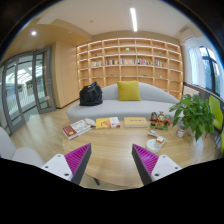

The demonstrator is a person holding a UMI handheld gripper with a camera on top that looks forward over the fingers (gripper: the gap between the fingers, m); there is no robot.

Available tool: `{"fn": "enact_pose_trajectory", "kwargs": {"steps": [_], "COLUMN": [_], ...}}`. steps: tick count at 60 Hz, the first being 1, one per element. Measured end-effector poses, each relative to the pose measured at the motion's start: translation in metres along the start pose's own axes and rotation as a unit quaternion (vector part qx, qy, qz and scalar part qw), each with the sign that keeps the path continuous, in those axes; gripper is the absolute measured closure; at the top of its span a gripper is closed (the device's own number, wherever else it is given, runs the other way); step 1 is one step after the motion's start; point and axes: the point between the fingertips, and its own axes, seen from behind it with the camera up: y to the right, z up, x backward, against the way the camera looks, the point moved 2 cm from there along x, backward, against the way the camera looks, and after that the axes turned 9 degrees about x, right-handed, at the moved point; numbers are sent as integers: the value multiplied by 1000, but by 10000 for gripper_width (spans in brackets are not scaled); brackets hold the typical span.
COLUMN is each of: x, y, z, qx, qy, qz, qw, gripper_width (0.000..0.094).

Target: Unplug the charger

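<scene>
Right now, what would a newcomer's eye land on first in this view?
Probably the yellow cushion on the pale sofa, with a black bag beside it and wooden shelves behind. Nearer, a round wooden table carries books, and a green plant stands beside it. The gripper is open over the table; no charger is visible.

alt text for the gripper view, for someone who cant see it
The gripper hangs open above a round wooden table holding books and small items, nothing between its pink-padded fingers. Beyond the table are a grey sofa with a yellow cushion and black bag, then wall shelves. No charger is clearly visible.
</scene>
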Motion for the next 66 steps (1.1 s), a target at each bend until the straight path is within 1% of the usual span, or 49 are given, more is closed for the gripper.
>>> {"fn": "enact_pose_trajectory", "kwargs": {"steps": [18, 26, 35, 43, 49, 55, 62, 66], "x": [1, -1, -16, -47, -78, -115, -165, -192], "y": [0, 0, 23, 76, 125, 173, 212, 228], "z": [-5, -16, -61, -115, -140, -149, -148, -148], "qx": [-3, -5, -10, -24, -41, -59, -68, -70], "qy": [-4, -12, -36, -68, -73, -66, -56, -58], "qz": [3, 8, 3, -34, -70, -102, -123, -132], "qw": [1000, 1000, 999, 997, 994, 991, 988, 987], "gripper_width": [85, 86, 87, 85, 96, 87, 91, 91]}}
